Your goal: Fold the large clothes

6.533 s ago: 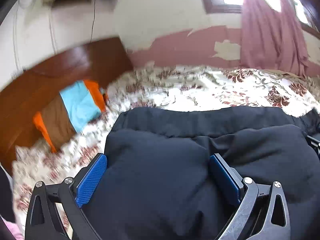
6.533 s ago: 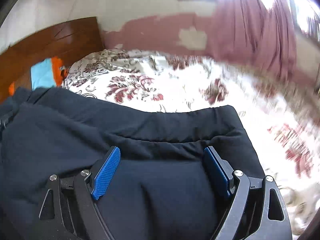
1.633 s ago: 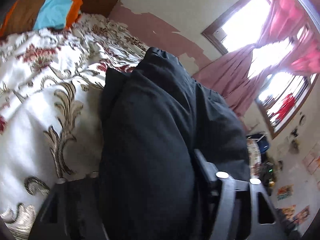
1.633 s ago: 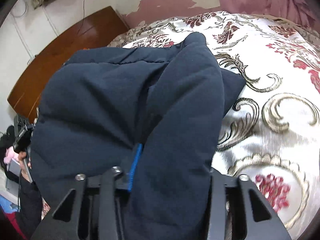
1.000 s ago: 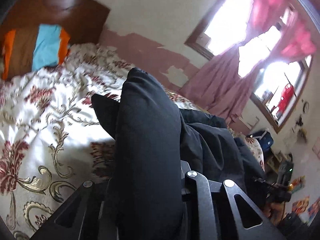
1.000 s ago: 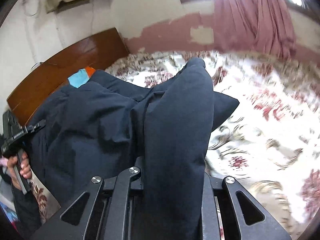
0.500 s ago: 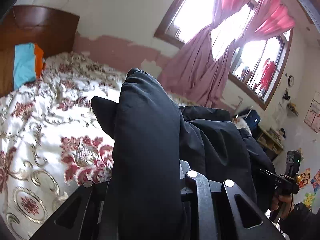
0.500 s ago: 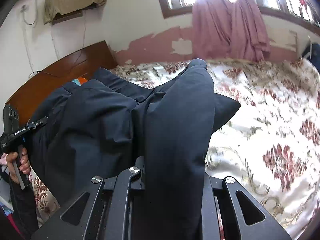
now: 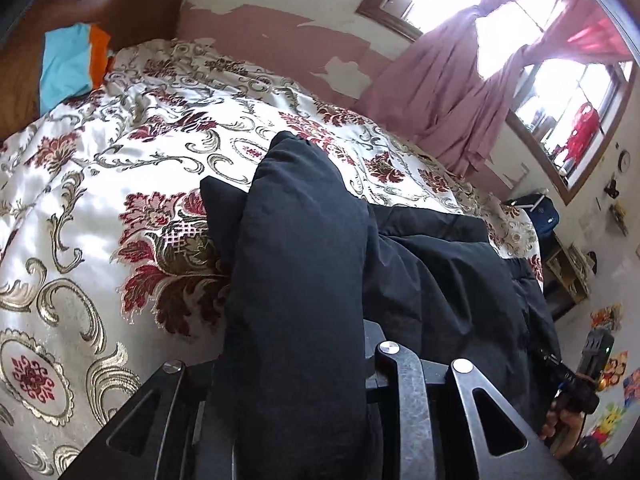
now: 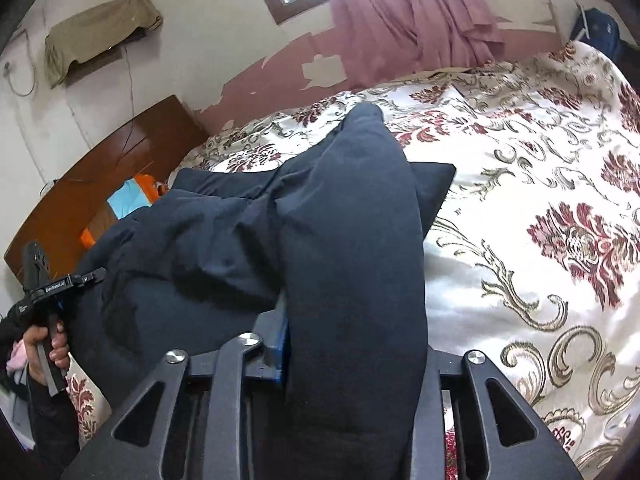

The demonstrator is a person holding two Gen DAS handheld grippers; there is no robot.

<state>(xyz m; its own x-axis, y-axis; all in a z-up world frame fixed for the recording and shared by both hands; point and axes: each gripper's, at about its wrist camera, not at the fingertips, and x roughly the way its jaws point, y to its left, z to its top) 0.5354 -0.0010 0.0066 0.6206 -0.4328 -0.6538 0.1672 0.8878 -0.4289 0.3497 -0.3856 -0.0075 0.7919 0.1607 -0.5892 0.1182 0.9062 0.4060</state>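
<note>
A large, padded navy garment (image 9: pixel 304 248) hangs between my two grippers above the bed. My left gripper (image 9: pixel 296 364) is shut on one bunched end of it; the cloth hides the fingertips. My right gripper (image 10: pixel 348 360) is shut on the other end of the garment (image 10: pixel 352 220), with a strip of blue pad (image 10: pixel 280 344) showing at the left finger. The middle of the garment sags between them. The right gripper shows at the right edge of the left wrist view (image 9: pixel 576 384), and the left gripper at the left edge of the right wrist view (image 10: pixel 44 292).
The bed carries a white, red and gold floral spread (image 9: pixel 100 184) (image 10: pixel 540 184). A blue, orange and brown folded cloth (image 9: pixel 68 64) lies against the wooden headboard (image 10: pixel 100 184). Pink curtains (image 9: pixel 448 92) hang at the window. Shelves and a blue bag (image 9: pixel 540 212) stand past the bed's end.
Both grippers stay shut on the garment. Both cameras have tilted down, so more of the bedspread shows below the hanging garment, and it has come nearer the bed.
</note>
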